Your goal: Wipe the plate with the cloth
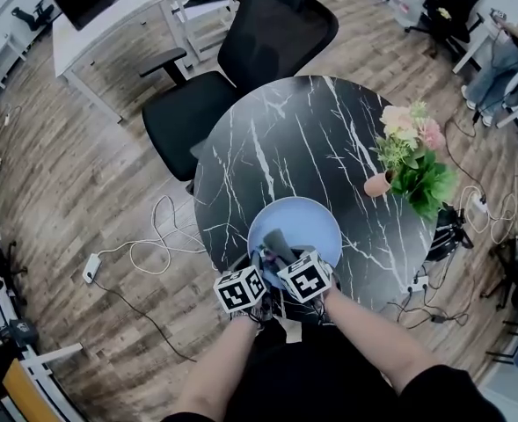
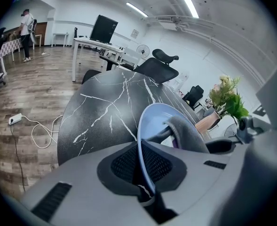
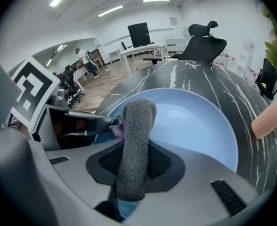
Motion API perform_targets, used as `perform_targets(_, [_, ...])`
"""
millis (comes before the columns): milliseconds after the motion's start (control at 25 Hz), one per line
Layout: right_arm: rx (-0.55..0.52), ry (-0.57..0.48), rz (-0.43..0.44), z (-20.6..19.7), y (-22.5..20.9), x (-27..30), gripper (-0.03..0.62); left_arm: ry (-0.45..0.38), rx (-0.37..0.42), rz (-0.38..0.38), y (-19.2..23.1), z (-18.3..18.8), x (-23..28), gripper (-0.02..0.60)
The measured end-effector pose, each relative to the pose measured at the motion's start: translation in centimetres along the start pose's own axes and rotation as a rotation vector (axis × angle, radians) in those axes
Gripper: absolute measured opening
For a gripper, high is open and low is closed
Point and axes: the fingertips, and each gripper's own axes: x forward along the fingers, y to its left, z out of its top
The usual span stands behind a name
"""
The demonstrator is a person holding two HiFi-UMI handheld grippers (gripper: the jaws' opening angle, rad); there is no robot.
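A pale blue plate (image 1: 307, 222) rests at the near edge of the round black marble table (image 1: 276, 139). My left gripper (image 1: 257, 275) is shut on the plate's (image 2: 150, 121) near rim, which shows edge-on between its jaws. My right gripper (image 1: 285, 266) is shut on a folded grey cloth (image 3: 134, 147), which sticks up between the jaws and lies over the near part of the plate (image 3: 194, 121). The same cloth (image 2: 187, 131) shows in the left gripper view on the plate's inner face. Both marker cubes sit side by side at the table edge.
A pink vase with flowers and green leaves (image 1: 412, 161) stands at the table's right side. A black office chair (image 1: 241, 51) is pushed against the far side of the table. Cables and a power strip (image 1: 91, 266) lie on the wooden floor to the left.
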Motion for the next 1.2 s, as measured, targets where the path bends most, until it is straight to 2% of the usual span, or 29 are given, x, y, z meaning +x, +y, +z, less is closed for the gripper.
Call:
perform_targets(160, [-0.061, 0.051, 0.048, -2.0, 2.6, 0.3, 0.114, -0.003, -0.004, 0.002, 0.0, 0.1, 0.0, 0.037])
perform_targets(320, [-0.202, 0.117, 0.029, -4.0, 2.3, -0.7, 0.114, -0.002, -0.004, -0.003, 0.0, 0.1, 0.0, 0.035])
perform_targets(440, [-0.308, 0.153, -0.013, -5.4, 0.7, -1.4, 0.113, 0.000, 0.000, -0.007, 0.0, 0.2, 0.0, 0.035])
perform_targets(640, [-0.404, 0.198, -0.089, -6.5, -2.5, -2.4, 0.114, 0.006, 0.004, -0.009, 0.1, 0.1, 0.0, 0.035])
perform_targets(840, [-0.551, 0.213, -0.230, -5.8, -6.3, -3.1, 0.114, 0.004, 0.021, -0.015, -0.1, 0.4, -0.1, 0.035])
perform_targets(1000, [-0.668, 0.222, -0.308, -5.0, -8.1, -2.9, 0.114, 0.011, 0.027, -0.022, -0.1, 0.3, -0.1, 0.035])
perform_targets(1200, [-0.692, 0.208, -0.393, -3.1, -10.8, -2.7, 0.114, 0.016, 0.043, -0.025, -0.1, 0.2, 0.0, 0.037])
